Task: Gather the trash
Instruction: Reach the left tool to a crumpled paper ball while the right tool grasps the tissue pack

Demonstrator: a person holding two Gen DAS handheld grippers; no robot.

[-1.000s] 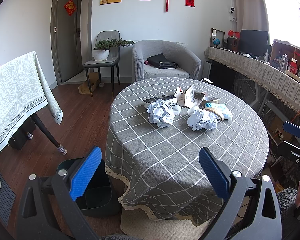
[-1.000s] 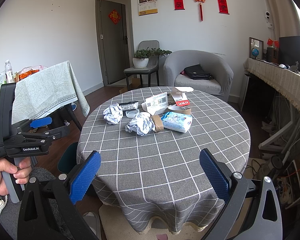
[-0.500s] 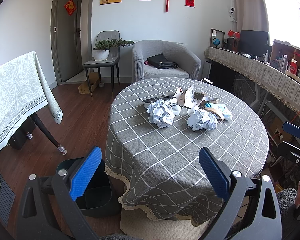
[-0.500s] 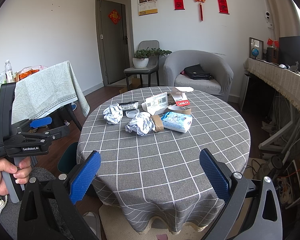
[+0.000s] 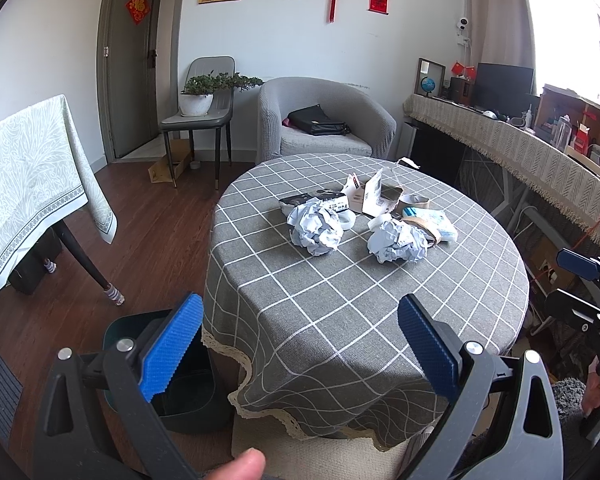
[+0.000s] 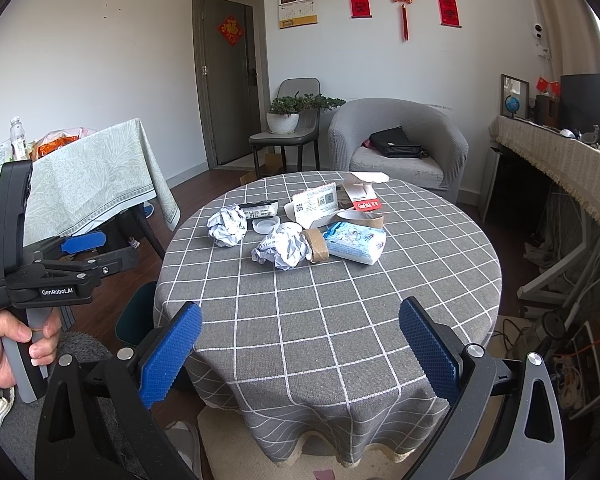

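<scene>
We held both tools short of the round table [image 6: 340, 320], nothing yet collected. Going left to right, the dark green bin [image 5: 188, 396] stood on the floor just beside the table's near-left edge; as far as we could see into it, it held no trash, though much of it was hidden. Our left gripper [image 5: 296, 344] was spread wide and empty, and so was our right gripper [image 6: 298, 344].

On the table the litter sat in one cluster toward the far edge, well apart from both grippers: a crumpled paper ball [image 6: 227, 226] on the left, a dark wrapper [image 6: 258, 209] behind it, a small white lid [image 6: 266, 224], a second paper ball [image 6: 284, 247], a cardboard tape core [image 6: 315, 245] touching it, opened card packaging [image 6: 316, 207], then a tissue pack [image 6: 355, 242] on the right.

We judged the task barely begun — every piece was left to pick up and carry to the bin, the left paper ball likely first.
</scene>
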